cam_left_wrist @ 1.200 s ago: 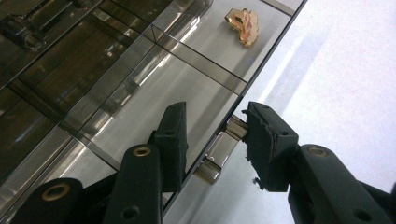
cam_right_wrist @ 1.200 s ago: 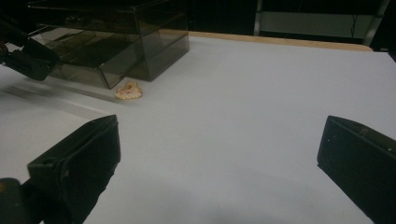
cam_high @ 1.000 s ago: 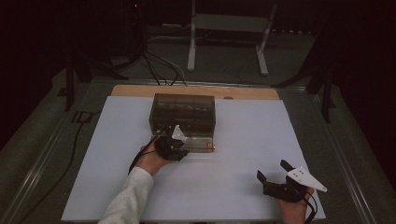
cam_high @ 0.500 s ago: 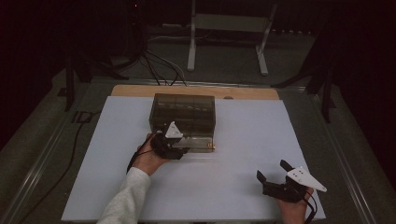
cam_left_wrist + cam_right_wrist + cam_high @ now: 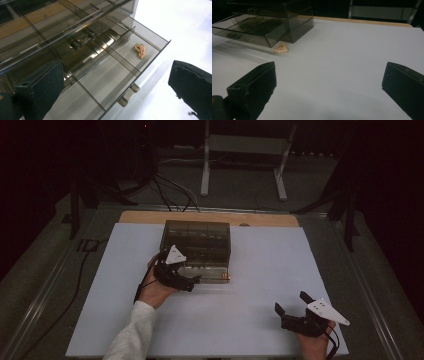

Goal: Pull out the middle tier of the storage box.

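Both hand-held grippers stand spread and hold nothing, the right hand-held gripper (image 5: 292, 309) over bare white table (image 5: 260, 320) near its front edge, the left hand-held gripper (image 5: 192, 281), jaws just opened, over the smoky organizer's (image 5: 200, 240) pulled-out drawer (image 5: 120, 72), whose long side runs along the table's front edge.

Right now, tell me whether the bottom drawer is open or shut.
Open. The drawer juts out of the smoky box over the white mat, its handle forward and its dividers showing from above.
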